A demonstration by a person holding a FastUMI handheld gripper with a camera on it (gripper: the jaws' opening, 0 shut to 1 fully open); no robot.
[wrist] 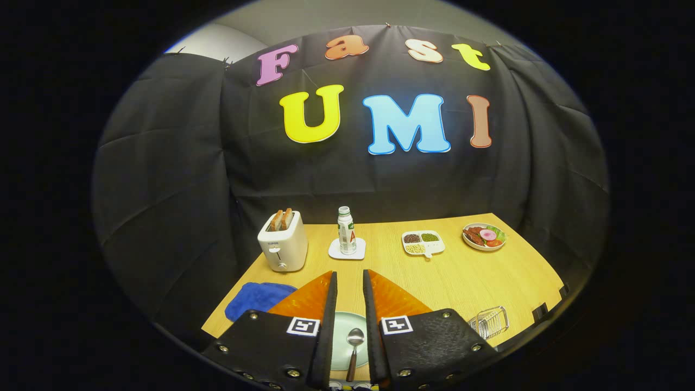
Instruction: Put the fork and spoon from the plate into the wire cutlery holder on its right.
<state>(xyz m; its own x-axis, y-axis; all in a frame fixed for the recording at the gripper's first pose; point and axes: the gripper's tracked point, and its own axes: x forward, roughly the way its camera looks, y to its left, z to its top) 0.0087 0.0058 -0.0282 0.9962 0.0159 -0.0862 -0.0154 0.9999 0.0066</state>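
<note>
Spoon (354, 345) lies on a pale green plate (341, 331), seen in the gap between the gripper (350, 282) fingers, whose jaws are spread apart, empty. Wire cutlery holder (490, 321) sits right of the plate.

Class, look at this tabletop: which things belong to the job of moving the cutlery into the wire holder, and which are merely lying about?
Belong to the job: gripper, fingers open; spoon on the plate, between the fingers; wire cutlery holder to the plate's right.

Lying about: toaster with bread; bottle on a coaster; divided dish; food plate; blue cloth.
</note>
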